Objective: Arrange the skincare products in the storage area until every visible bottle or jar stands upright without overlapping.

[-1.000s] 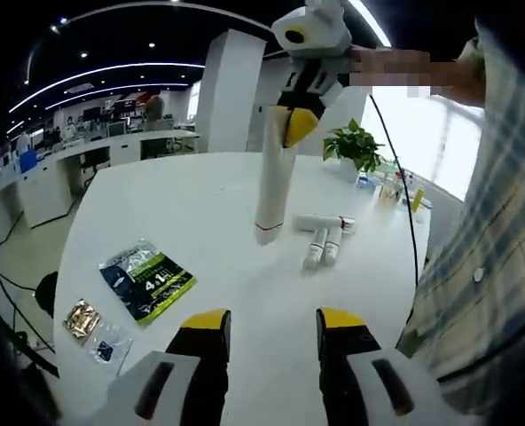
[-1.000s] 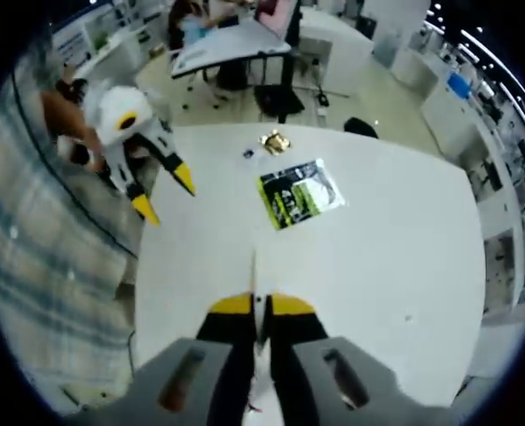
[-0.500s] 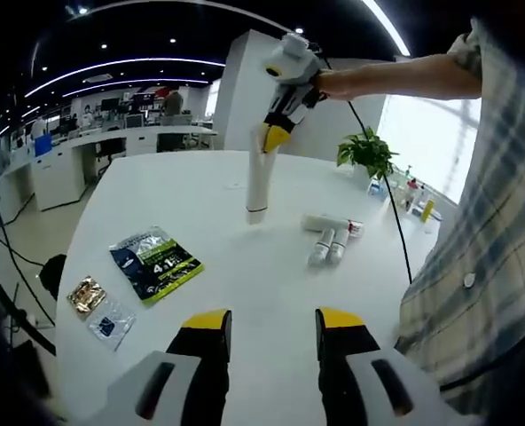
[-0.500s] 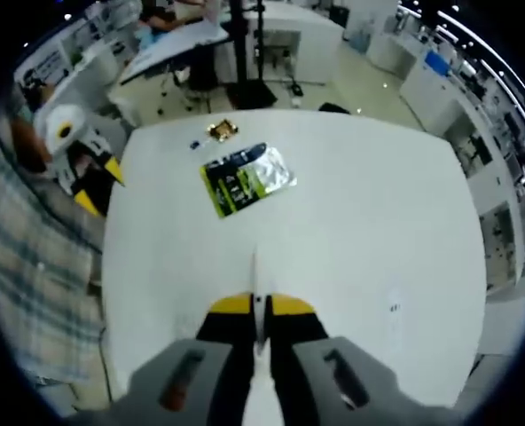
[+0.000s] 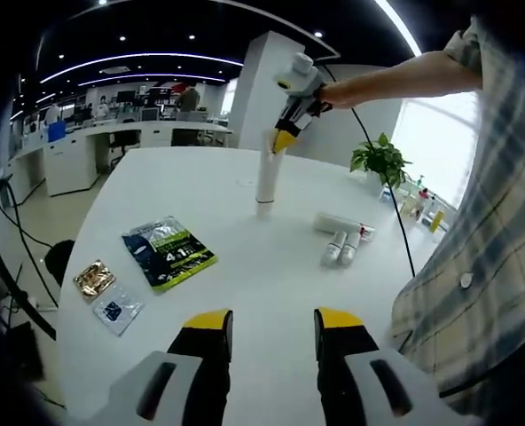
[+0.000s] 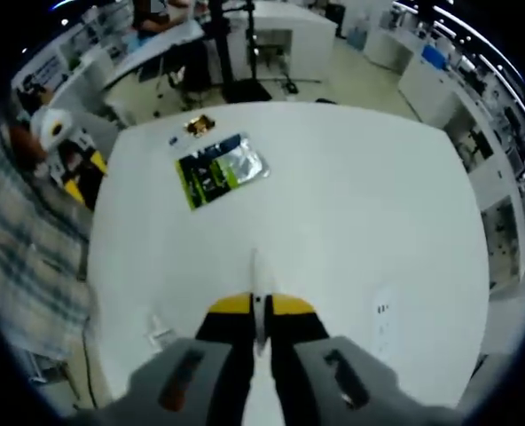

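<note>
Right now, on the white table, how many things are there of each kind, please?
Tall white tube held upright in the right claw: 1
White tubes lying down: 3
Dark and green foil pouch: 1
Small gold packet: 1
Small clear packet with a dark label: 1
Total: 7

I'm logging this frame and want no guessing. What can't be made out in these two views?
- White tube, left gripper view: whether its base rests on the table is too small to tell. In the right gripper view the right gripper, shut on it, hides most of it.
- Lying tubes, left gripper view: labels too small to read.
- Green packet: print blurred.
- Left gripper: open, holding nothing.
</note>
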`<state>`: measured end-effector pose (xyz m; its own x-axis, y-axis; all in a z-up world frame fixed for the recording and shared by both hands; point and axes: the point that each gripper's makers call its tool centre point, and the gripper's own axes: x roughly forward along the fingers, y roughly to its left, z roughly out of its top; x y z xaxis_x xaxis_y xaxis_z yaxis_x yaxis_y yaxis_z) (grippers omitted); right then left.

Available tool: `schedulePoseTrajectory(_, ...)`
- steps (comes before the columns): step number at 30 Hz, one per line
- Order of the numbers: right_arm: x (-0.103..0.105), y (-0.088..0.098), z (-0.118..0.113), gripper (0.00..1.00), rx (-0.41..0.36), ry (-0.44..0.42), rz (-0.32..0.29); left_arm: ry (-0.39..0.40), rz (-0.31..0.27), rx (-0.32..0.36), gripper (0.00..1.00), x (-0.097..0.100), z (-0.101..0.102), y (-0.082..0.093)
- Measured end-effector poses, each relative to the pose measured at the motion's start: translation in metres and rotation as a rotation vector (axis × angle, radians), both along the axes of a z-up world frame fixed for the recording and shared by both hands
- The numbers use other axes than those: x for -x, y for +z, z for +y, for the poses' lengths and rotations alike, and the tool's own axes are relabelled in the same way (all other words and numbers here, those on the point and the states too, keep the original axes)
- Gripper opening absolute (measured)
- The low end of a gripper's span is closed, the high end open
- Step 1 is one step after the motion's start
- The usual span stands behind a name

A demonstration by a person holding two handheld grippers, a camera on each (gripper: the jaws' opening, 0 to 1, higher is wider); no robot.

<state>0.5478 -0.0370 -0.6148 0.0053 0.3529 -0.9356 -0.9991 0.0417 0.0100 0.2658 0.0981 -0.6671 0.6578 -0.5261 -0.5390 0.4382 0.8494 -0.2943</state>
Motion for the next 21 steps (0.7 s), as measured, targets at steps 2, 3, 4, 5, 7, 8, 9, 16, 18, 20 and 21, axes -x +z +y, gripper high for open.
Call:
schedulePoseTrajectory(2,-0.001,-0.002,-0.001,0.03,-0.002,0.008,0.013,0.005,0.001,0.001,0.37,0.0,0.002,-0.001)
schedulePoseTrajectory(3,-0.001,-0.003,-0.001,0.03,-0.005,0.009,0.018,0.007,0.004,0.002,0.37,0.0,0.003,-0.002)
schedulePoseTrajectory(4,0.0,-0.003,-0.001,0.03,-0.005,0.012,0.022,0.009,0.006,0.002,0.37,0.0,0.003,-0.003)
schedulePoseTrajectory(5,-0.001,-0.004,-0.001,0.03,-0.006,0.011,0.022,0.012,0.007,0.003,0.37,0.0,0.004,-0.004)
schedulePoseTrajectory(7,0.001,-0.006,-0.001,0.03,-0.007,0.015,0.027,0.014,0.014,0.002,0.37,0.001,0.005,-0.005)
schedulePoseTrajectory(8,0.0,-0.005,0.002,0.03,-0.024,0.009,0.034,0.012,0.013,0.0,0.37,0.002,0.006,-0.005)
schedulePoseTrajectory(9,-0.001,-0.004,0.001,0.03,-0.025,0.002,0.041,0.012,0.012,-0.002,0.37,0.002,0.006,-0.005)
schedulePoseTrajectory(16,-0.004,-0.004,0.001,0.06,-0.017,0.014,0.056,0.021,0.01,-0.004,0.37,0.002,0.01,-0.005)
schedulePoseTrajectory(18,-0.003,-0.005,-0.002,0.06,-0.004,0.021,0.056,0.021,0.009,-0.006,0.37,0.003,0.011,-0.004)
schedulePoseTrajectory(20,-0.005,-0.006,-0.006,0.07,0.014,0.0,0.056,0.023,0.008,-0.009,0.37,0.005,0.012,-0.004)
schedulePoseTrajectory(21,-0.005,-0.007,-0.008,0.07,0.02,0.006,0.054,0.023,0.01,-0.01,0.37,0.006,0.013,-0.004)
